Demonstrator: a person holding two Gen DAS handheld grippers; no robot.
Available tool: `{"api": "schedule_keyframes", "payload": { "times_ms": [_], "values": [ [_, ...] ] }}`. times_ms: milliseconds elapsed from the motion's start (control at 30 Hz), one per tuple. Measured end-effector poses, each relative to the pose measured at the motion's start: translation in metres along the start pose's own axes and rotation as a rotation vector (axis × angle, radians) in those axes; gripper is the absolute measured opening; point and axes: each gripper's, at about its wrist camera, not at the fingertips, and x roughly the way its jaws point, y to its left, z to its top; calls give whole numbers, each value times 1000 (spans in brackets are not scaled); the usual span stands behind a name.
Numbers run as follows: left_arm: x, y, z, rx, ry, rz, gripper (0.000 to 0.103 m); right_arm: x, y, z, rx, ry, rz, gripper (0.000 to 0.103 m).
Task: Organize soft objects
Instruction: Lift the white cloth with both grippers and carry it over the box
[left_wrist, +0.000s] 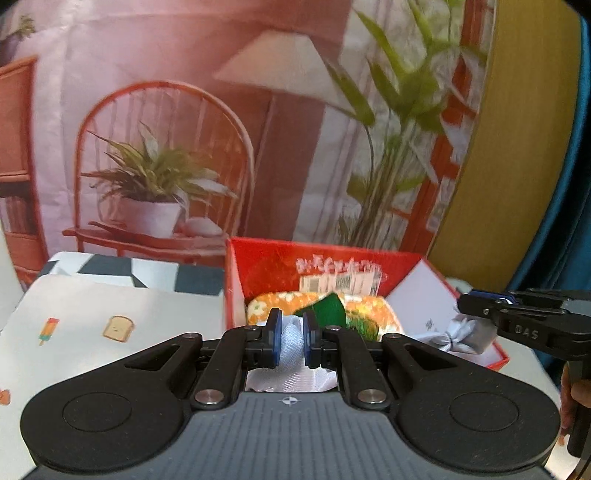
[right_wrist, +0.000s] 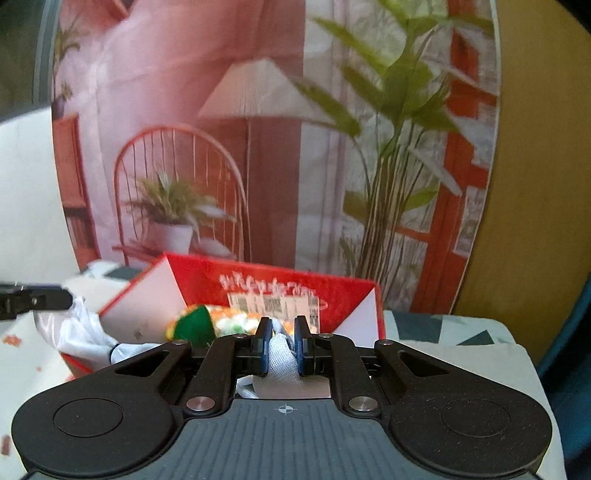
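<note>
Over the near rim of the red box (left_wrist: 369, 266), both tongs hold the same pale, whitish-blue cloth (left_wrist: 291, 339), each pinching a different part of it. The left tongs (left_wrist: 292, 341) are closed down to a narrow gap with a fold of the fabric squeezed between the blue pads (left_wrist: 275, 339), and more of the cloth bunches just beneath them. The right tongs (right_wrist: 284, 345) are likewise nearly closed on a twisted wad of the fabric, seen from their own camera. In the left view the right tongs enter at three o'clock, their tips meeting a gathered, knotted-looking end of the cloth that drapes over the box's right wall. In the right view the left tongs show at nine o'clock beside a shiny bunch of the same cloth (right_wrist: 74, 332).

Holding it at two separated parts probably keeps the limp fabric spread and under control, so it can be lowered into the box rather than slumping over the edge.

Inside the box, at twelve o'clock from each tongs, lies an orange floral cushion (left_wrist: 373, 314) with a green piece (left_wrist: 330, 308) resting on it, apparently already stowed. The box sits on a bench (left_wrist: 110, 295) covered by a white printed cloth, with a printed backdrop (left_wrist: 184, 110) hanging behind it.
</note>
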Motion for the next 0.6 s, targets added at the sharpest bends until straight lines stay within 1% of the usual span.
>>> {"api": "schedule_keyframes", "payload": {
  "times_ms": [100,267,433,600],
  "values": [
    [18,-6,-1,46,40,-1,13,21,2,-8,-21,43,-6,12],
    [39,-14,-4,94,96,-3,13,47,2,-21,-51,106,-1,12],
    [56,-17,-7,115,146,10,13,64,0,-24,-54,145,11,12],
    [65,-19,-7,130,178,9,13,74,-1,-26,-55,170,21,12]
  ]
}}
